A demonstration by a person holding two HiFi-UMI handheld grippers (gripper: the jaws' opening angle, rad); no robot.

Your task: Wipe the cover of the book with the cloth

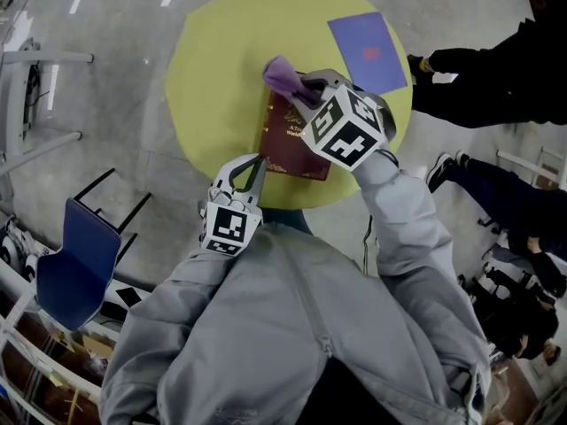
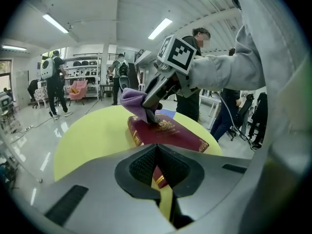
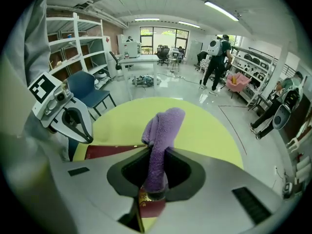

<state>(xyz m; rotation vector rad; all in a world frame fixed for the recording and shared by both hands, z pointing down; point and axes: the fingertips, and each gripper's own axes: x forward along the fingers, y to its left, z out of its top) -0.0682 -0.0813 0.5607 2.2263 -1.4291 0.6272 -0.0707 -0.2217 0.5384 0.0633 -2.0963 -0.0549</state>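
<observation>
My left gripper [image 1: 257,161], clenched empty, sits at the maroon book's [image 1: 285,142] near edge; my right gripper [image 1: 310,89] clamps the purple cloth [image 1: 282,75] against its far end.

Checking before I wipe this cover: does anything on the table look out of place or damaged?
Nothing stands out. The book lies flat and closed on the yellow table, the right gripper presses the purple cloth on its cover, and the blue booklet lies flat near the far edge.
</observation>
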